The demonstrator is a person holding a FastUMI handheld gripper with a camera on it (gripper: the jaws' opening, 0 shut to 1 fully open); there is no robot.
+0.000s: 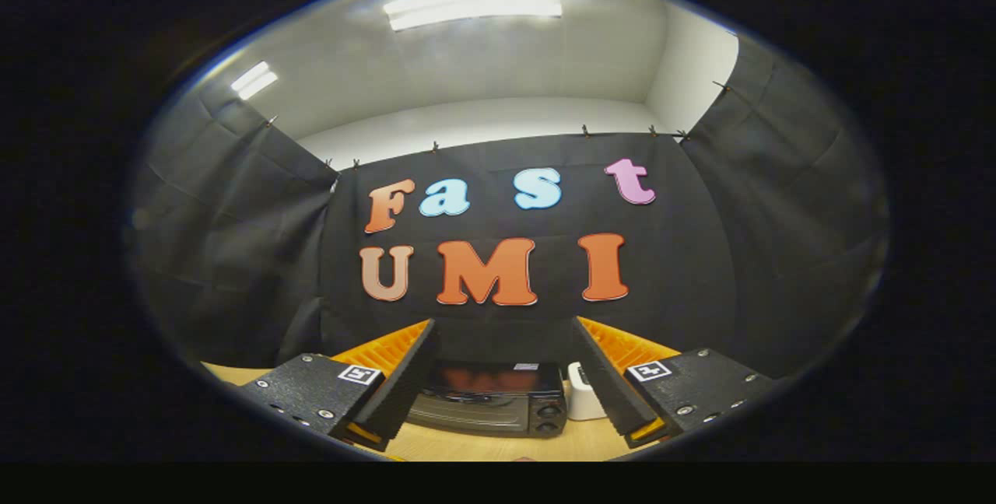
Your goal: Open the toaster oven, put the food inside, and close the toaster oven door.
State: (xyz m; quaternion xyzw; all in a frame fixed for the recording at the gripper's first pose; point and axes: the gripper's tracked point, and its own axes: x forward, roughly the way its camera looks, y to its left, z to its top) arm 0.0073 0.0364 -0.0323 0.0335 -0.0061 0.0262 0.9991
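Black toaster oven (pixel 489 399) beyond the wide-spread fingers of the hand-held gripper (pixel 504 333).

A pale wooden tabletop (pixel 498 446) lay below a black cloth wall (pixel 233 255). A small white object (pixel 582 397) stood on it. Two ceiling lights (pixel 475 5) glowed above the cloth.

Glossy dark glass fronts the toaster oven (pixel 489 403), standing on a smooth light wood-look table (pixel 498 446).
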